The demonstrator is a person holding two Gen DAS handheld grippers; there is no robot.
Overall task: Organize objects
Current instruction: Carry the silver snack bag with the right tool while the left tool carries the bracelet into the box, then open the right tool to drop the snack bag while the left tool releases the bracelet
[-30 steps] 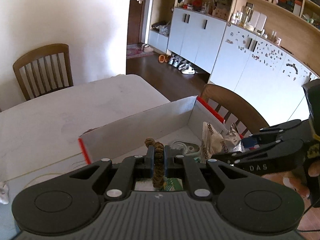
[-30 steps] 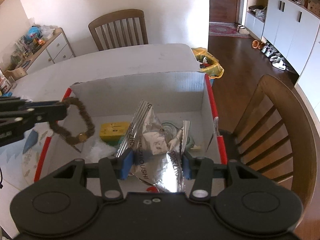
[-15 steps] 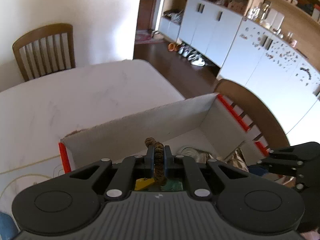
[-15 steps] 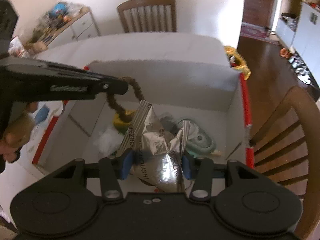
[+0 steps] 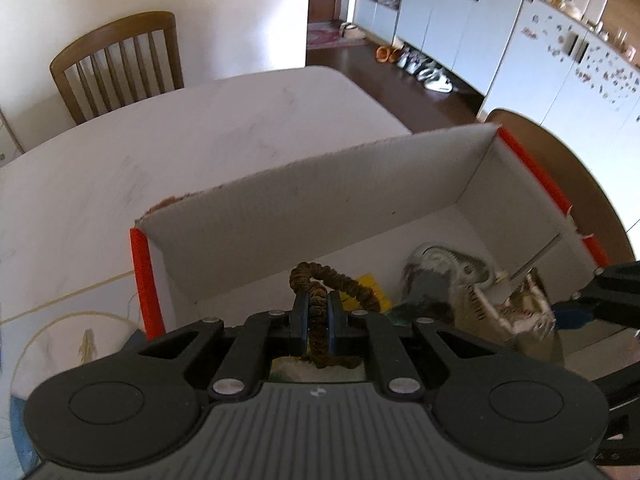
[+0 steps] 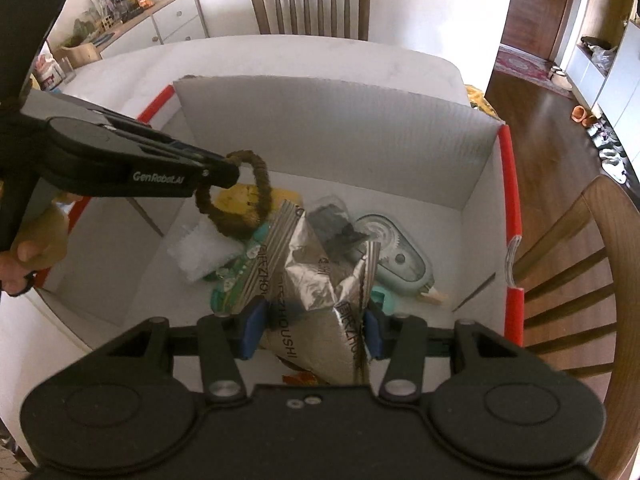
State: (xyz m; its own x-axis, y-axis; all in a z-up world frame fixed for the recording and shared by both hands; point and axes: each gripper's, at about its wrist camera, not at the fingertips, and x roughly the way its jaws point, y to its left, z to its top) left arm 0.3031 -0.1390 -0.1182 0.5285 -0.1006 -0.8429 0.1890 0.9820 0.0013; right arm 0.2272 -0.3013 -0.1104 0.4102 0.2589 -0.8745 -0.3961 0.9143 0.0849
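Note:
A white cardboard box (image 6: 340, 132) with red edges sits on the white table; it also shows in the left wrist view (image 5: 320, 208). My left gripper (image 5: 318, 308) is shut on a brown bead bracelet (image 5: 340, 276) and holds it over the box's left part; the bracelet also shows in the right wrist view (image 6: 244, 196). My right gripper (image 6: 312, 320) is shut on a silver foil snack bag (image 6: 320, 280) held over the box's near side. In the box lie a correction tape dispenser (image 6: 396, 252), a yellow item (image 6: 236, 196), a clear packet (image 6: 200, 252) and a teal packet (image 6: 230, 284).
A wooden chair (image 6: 310, 4) stands at the table's far side and another (image 6: 592, 280) right of the box. A sideboard with clutter (image 6: 132, 12) is at the back left. White cabinets (image 5: 500, 40) line the right wall.
My left gripper has carried the bracelet in over the box's left part and lower. My right gripper has lowered the foil bag further over the box.

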